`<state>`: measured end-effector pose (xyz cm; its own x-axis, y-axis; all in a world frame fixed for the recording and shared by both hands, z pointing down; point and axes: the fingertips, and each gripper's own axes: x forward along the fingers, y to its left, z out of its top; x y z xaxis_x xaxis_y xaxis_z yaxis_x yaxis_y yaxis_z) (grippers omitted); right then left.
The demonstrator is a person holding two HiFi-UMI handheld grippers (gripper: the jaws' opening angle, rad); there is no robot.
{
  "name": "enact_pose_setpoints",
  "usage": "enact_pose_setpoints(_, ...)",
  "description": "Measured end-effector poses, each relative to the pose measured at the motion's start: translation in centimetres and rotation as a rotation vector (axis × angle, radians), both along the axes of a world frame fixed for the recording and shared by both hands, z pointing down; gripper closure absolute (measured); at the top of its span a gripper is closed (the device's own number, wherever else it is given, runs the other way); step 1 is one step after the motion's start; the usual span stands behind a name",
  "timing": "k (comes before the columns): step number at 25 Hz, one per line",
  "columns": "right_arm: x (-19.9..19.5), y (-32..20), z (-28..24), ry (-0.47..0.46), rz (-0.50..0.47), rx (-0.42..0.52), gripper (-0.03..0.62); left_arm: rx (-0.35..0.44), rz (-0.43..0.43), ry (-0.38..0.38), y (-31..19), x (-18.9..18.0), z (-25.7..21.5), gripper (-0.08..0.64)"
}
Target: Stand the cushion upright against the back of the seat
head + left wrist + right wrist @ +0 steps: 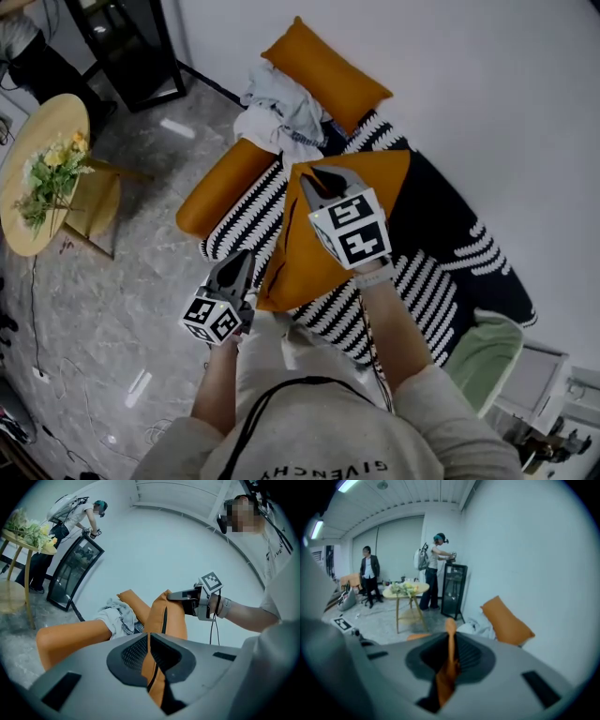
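An orange cushion (314, 246) with a dark zip hangs lifted over the seat (441, 281), which a black-and-white striped blanket covers. My left gripper (247, 260) is shut on the cushion's near lower edge; in the left gripper view the orange fabric (169, 618) runs between its jaws (149, 654). My right gripper (315, 177) is shut on the cushion's far upper corner, and that corner (450, 632) pokes up between its jaws (451, 660). From the left gripper view the right gripper (177, 595) shows pinching the cushion's top.
A second orange cushion (328, 73) leans against the white wall at the seat's far end, beside a heap of clothes (281, 114). An orange armrest (220, 183) borders the seat. A round table with flowers (42, 173) and a black cabinet (131, 47) stand left. People stand beyond.
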<state>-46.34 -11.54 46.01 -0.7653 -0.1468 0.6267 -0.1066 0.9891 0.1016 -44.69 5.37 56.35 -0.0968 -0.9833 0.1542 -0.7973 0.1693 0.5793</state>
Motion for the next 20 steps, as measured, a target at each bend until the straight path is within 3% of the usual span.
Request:
enact_pose_setpoints(9, 7.2, -3.6, -4.5, -0.112, 0.235, 0.023, 0.545, -0.022, 0.042, 0.016, 1.6, 2.3, 1.2, 0.535)
enact_pose_setpoints(20, 21.4, -9.5, -7.8, -0.193, 0.567, 0.065, 0.546, -0.067, 0.164, 0.043, -1.4, 5.3, 3.4, 0.532)
